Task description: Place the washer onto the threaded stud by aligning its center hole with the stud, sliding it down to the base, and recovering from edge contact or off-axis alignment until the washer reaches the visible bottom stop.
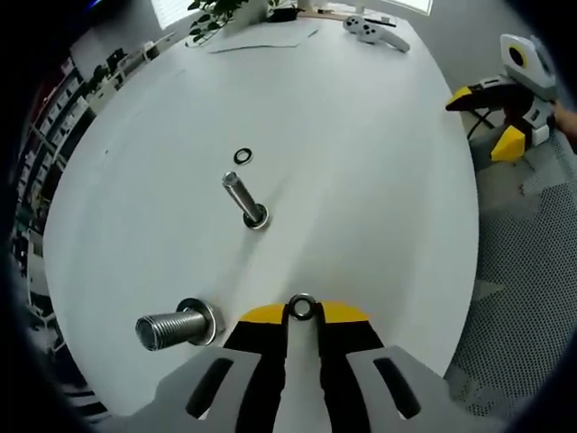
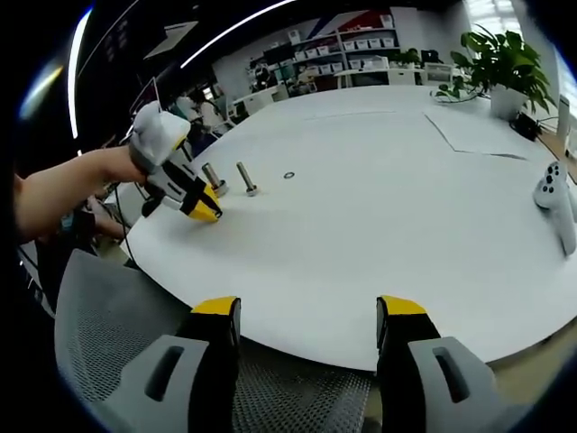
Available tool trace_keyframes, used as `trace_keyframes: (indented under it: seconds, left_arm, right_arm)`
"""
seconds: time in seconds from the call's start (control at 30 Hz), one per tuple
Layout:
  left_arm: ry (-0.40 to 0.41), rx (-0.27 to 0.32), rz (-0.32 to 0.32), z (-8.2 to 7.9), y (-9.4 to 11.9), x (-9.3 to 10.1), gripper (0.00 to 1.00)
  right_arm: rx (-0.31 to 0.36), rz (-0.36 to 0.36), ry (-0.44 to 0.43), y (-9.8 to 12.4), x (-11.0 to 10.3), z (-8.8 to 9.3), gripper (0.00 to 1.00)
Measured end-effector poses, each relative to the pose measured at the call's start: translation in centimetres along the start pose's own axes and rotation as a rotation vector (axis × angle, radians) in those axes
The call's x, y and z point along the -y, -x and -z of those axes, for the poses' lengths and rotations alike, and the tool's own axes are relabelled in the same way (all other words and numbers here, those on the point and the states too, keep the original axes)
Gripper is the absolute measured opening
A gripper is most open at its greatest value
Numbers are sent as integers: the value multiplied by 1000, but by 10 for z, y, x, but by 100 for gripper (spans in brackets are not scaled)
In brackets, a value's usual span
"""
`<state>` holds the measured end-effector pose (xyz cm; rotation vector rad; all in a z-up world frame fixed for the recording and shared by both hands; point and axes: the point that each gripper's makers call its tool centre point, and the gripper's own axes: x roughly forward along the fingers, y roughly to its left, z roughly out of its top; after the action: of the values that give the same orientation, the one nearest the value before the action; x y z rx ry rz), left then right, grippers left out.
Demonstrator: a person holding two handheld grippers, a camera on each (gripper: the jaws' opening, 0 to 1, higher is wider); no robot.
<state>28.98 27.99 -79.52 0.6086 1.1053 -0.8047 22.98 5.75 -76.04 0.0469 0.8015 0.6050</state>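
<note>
The washer (image 1: 301, 308) is pinched on edge between the closed tips of the left gripper (image 1: 301, 317), near the thick threaded stud (image 1: 176, 327); its hole faces the camera. In the right gripper view, the right gripper (image 2: 309, 316) is seen spread wide, short of the table (image 2: 379, 225) edge.

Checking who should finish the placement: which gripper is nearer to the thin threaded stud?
Left. The left gripper, holding a washer, sits just short of the thin stud; the right gripper hangs off the table edge.
</note>
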Motion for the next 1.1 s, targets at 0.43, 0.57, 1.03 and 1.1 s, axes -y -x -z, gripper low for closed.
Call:
trace_keyframes:
  seconds: [0.43,0.57,1.03,1.1]
  left_arm:
    - [-81,104,-116,-9,2,-7,8]
    - [-59,147,-120,-19,10,-10,8]
    - [-66,197,-162,-53,42,-29,8]
    - [-67,197,-162,-57,45,-30,8]
  right_arm:
    - [2,0,1,0,0,0,63]
    - [-2,-3,5,0,-1,0,63]
    - [-7,-9,10,0,-2,1,63]
    - [-7,-9,9,0,-2,1,63]
